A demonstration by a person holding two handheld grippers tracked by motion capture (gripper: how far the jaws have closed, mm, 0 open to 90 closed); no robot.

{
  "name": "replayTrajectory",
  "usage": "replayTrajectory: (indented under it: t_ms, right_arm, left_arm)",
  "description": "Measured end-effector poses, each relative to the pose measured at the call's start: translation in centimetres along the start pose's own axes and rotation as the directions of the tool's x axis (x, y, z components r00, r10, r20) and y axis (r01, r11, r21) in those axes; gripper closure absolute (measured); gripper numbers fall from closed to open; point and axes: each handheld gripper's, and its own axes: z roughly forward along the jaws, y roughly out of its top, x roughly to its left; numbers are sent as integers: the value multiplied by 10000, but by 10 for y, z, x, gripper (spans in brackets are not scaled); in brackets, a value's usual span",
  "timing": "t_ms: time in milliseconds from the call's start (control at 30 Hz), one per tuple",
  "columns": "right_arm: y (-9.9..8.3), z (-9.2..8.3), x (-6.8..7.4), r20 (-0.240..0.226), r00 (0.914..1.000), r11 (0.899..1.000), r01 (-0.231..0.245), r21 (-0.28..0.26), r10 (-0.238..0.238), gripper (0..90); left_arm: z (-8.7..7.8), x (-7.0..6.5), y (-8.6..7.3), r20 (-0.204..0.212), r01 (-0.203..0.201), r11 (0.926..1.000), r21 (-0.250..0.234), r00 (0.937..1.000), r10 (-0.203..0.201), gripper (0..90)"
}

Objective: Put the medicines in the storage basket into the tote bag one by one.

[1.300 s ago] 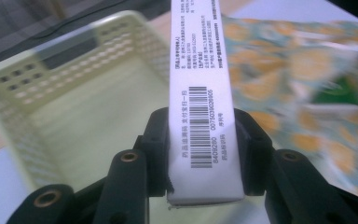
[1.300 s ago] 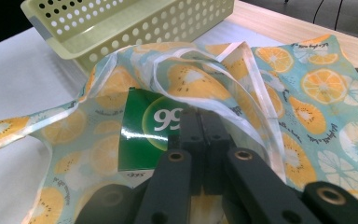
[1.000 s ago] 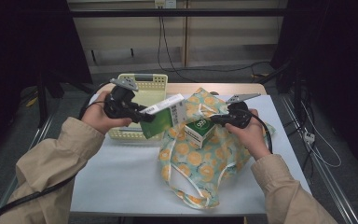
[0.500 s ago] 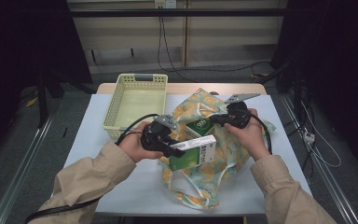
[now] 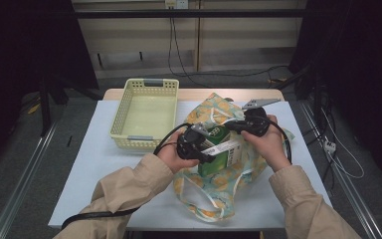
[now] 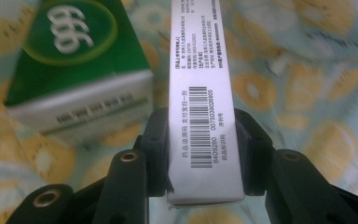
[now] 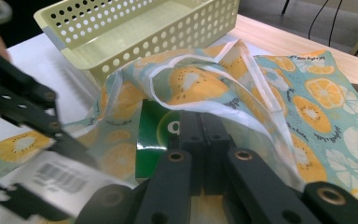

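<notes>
- Left gripper (image 5: 210, 154) clamps a barcoded medicine box (image 6: 203, 100) over the orange-print bag (image 5: 219, 186), beside a green box (image 6: 77, 60) already inside.
- Right gripper (image 5: 231, 127), jaws shut, pinches the bag's rim open; basket (image 5: 124, 119) empty, release remaining.

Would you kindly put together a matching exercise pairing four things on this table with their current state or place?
1. pale yellow perforated plastic basket
2. orange-print fabric bag
3. white barcoded box
4. green carton

a. clamped in left gripper
b. mouth held up by right gripper
c. lying on the bag, ungripped
d. standing empty

Pairs: 1-d, 2-b, 3-a, 4-c
</notes>
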Motion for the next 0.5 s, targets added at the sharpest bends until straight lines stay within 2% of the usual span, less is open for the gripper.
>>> replayTrajectory:
  t_ms: [33, 133, 167, 200, 300, 333, 367, 400, 433, 467, 500]
  right_arm:
    - [0, -1, 0, 5, 10000, 10000, 4, -10, -4, 900]
    - [1, -3, -1, 11, 10000, 10000, -37, -49, 37, 900]
    - [1, -3, -1, 14, 10000, 10000, -48, -76, 48, 900]
    - [1, -3, -1, -4, 10000, 10000, -56, -80, 56, 900]
    - [0, -3, -1, -31, 10000, 9999, -72, -90, 72, 900]
    - [0, -2, -1, -44, 10000, 9999, -75, -91, 74, 900]
    - [0, -2, -1, -40, 10000, 10000, -40, -70, 39, 900]
    - [0, -2, 0, -38, 10000, 10000, -11, -54, 11, 900]
    - [0, -1, -1, -32, 10000, 10000, -20, -41, 20, 900]
    - [-1, -1, -1, -48, 10000, 10000, -31, -38, 31, 900]
    - [-1, -1, -1, -42, 10000, 10000, -45, -33, 45, 900]
  left_arm:
    - [4, 1, 2, -136, 27, 10000, -86, 9999, -29, 623]
    - [16, 6, 9, 152, 608, 9968, -510, 9981, -601, 622]
    - [20, 4, 12, -176, 623, 9969, -480, 9978, -632, 622]
    - [24, 5, 15, 175, 624, 9957, -680, 9980, -613, 622]
    - [35, 4, 21, 257, 543, 9929, -1054, 9983, -519, 611]
    - [38, 3, 22, 458, 531, 9921, -1138, 9978, -481, 592]
    - [39, 2, 22, 615, 566, 9922, -1112, 9969, -500, 529]
    - [39, 0, 21, 644, 547, 9934, -1011, 9968, -483, 424]
    - [37, -2, 19, 524, 297, 9962, -821, 9983, -255, 330]
    - [33, -4, 17, 288, 177, 9970, -757, 9995, -155, 273]
    - [29, -4, 12, 769, 131, 9961, -871, 9970, -63, 256]
